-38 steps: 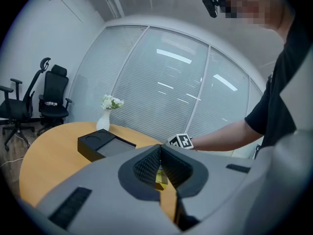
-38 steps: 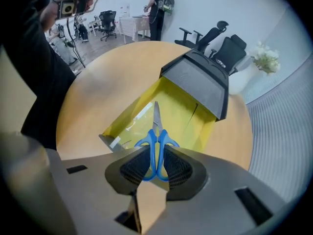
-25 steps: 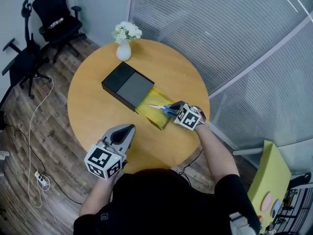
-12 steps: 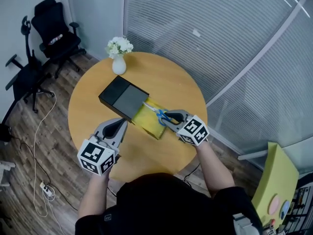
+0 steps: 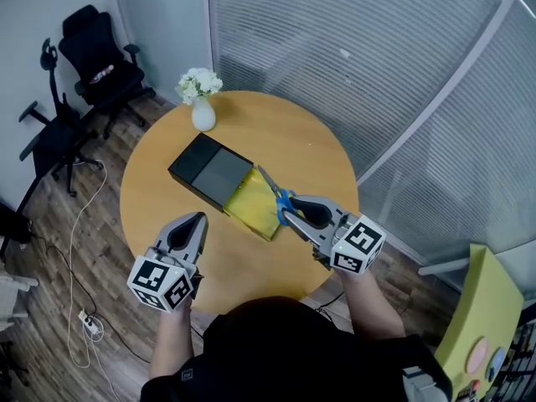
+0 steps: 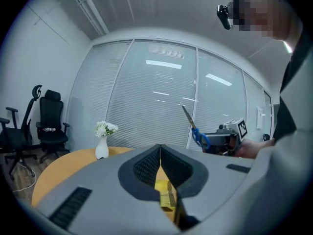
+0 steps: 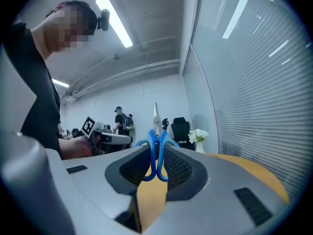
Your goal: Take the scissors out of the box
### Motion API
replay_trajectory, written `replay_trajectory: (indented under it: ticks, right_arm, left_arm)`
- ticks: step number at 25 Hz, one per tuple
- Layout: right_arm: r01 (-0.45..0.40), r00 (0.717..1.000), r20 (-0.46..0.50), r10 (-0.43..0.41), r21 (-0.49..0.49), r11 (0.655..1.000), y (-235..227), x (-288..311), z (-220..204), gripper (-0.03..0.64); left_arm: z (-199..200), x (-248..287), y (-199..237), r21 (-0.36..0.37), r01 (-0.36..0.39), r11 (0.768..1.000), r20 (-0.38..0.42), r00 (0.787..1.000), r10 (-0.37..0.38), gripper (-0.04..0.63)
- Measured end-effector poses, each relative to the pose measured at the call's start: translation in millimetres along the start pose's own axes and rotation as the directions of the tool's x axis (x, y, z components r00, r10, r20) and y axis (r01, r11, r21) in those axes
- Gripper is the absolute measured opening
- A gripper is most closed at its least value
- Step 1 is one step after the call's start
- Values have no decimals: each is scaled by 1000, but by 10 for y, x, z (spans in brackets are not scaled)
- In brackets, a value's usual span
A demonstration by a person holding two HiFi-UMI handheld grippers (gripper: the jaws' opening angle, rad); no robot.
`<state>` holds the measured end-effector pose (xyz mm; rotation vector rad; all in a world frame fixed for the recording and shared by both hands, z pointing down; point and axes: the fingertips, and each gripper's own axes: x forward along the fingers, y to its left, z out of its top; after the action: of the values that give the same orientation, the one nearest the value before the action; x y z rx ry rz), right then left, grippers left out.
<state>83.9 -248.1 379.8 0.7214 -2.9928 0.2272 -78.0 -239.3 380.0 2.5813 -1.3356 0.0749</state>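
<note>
The scissors [image 5: 276, 193] have blue handles and silver blades, and they hang in the air above the near end of the yellow tray [image 5: 249, 208]. My right gripper [image 5: 291, 212] is shut on the blue handles [image 7: 156, 151], with the blades pointing up and away. The yellow tray sticks out of a black box [image 5: 211, 171] on the round wooden table [image 5: 293, 141]. My left gripper [image 5: 186, 234] hovers over the table's near left side with its pads touching and nothing between them. In the left gripper view the scissors [image 6: 194, 127] stand up from the right gripper [image 6: 217, 141].
A white vase of flowers [image 5: 201, 99] stands at the table's far edge. Black office chairs [image 5: 96, 53] and a floor cable [image 5: 79, 224] are to the left. A blind-covered glass wall [image 5: 377, 57] runs behind and to the right.
My right gripper has lifted the scissors up out of the yellow tray and turned them so the blades point upward. My left gripper has risen a little.
</note>
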Motion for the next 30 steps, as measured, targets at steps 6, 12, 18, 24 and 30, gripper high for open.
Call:
replay_trajectory:
  ticks: [6,12,18,24,30]
  right_arm:
    - [41,993,115,-41,6,999,-40,-266,265,100]
    - [68,982,178,-66,-3,998,-14,-390,418,100]
    - [67,977,205,-63,-14,998,69,-435,552,100]
    - [59,971,234,-53,-19,998,103,-453,646,100]
    - [54,967,252,-43,-38,998,151,-458,750,100]
  left_arm:
    - [48,-47,-42,52,-53,997,-10,998,54,15]
    - [126,-9,-201,100,-37,994,-7,999,38,15]
    - [121,37,-275,103,-15,995,-16,1000,17,15]
    - [78,84,-315,96,7,995,-22,1000,-5,15]
    - [72,85,-292,85,10,996,-20,1000,-8,15]
